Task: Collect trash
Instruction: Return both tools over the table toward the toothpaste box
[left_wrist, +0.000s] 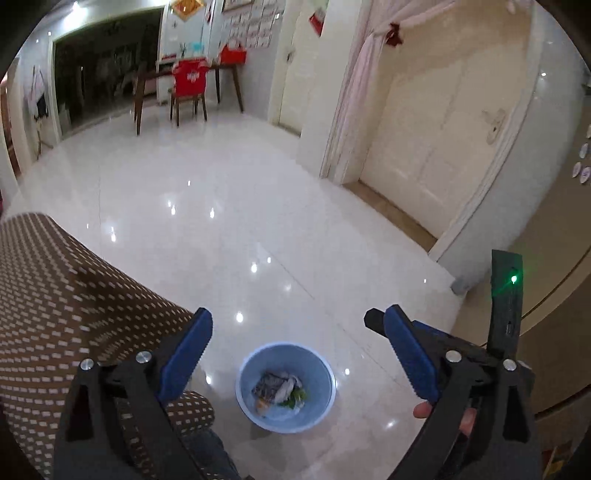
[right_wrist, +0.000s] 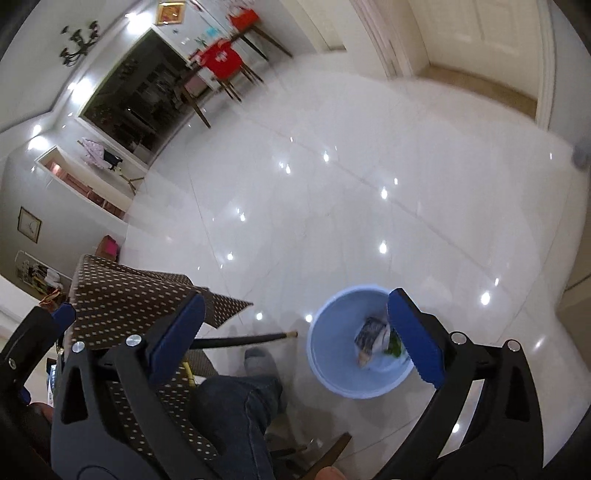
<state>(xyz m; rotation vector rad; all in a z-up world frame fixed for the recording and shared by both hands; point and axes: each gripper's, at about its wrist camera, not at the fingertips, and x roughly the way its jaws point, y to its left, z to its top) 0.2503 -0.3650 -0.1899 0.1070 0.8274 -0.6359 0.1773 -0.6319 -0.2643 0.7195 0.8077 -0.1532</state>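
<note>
Both the left gripper (left_wrist: 295, 343) and right gripper (right_wrist: 295, 325) hung spread and empty above a round blue plastic bin (left_wrist: 286, 387) holding crumpled trash (left_wrist: 279, 387) on glossy floor (left_wrist: 221, 221).

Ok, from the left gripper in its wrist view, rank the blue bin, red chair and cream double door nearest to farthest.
From the left gripper, open and empty:
1. Blue bin, on the floor just below the fingers, trash inside.
2. Cream double door, right side, across the tiles.
3. Red chair, far back left at the table.
</note>
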